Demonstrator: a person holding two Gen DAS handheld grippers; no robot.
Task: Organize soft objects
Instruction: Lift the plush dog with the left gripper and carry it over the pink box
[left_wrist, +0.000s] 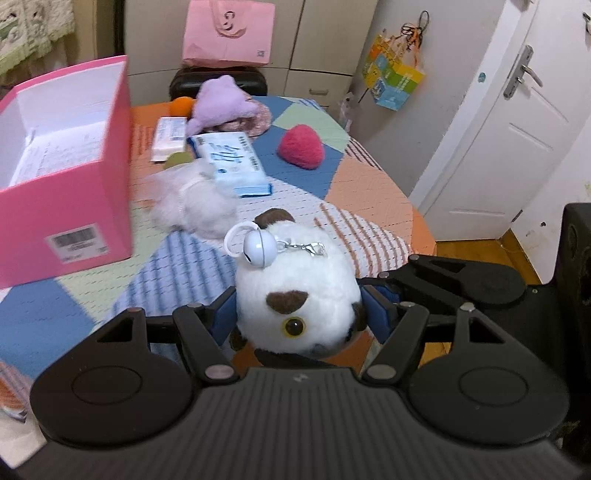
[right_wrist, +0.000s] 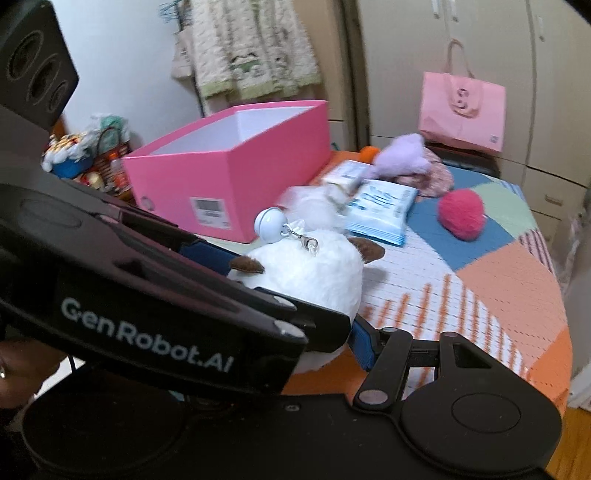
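Left gripper (left_wrist: 297, 317): blue-padded fingers (left_wrist: 221, 317) clamped on both flanks of the round white plush animal with brown patches and an amber eye (left_wrist: 295, 295), which sits clear above the worktop covered in a pastel patchwork quilt (left_wrist: 177, 266). A white ball-shaped bell on a metal clasp (left_wrist: 258, 245) hangs off the plush's top. Right gripper (right_wrist: 354, 332): in its own view only 1 blue finger pad (right_wrist: 364, 341) is visible, at the lower edge of the same plush (right_wrist: 306, 269); the other side is hidden behind the left gripper's black body, so can't tell whether it is gripping or just alongside. Open pink cardboard box with white interior (left_wrist: 74, 155) stands on the quilt to the left, well apart from the plush. Remaining soft items on the quilt: fluffy white plush, blurred (left_wrist: 195, 203), just beside the box; blue-and-white tissue pack (left_wrist: 232, 162) touching it behind; lilac plush (left_wrist: 218, 103) further back; red fuzzy heart-shaped cushion (left_wrist: 301, 146) off to the right, apart from the rest. Pink paper bag (left_wrist: 229, 33) sits on a black chair back beyond the worktop.
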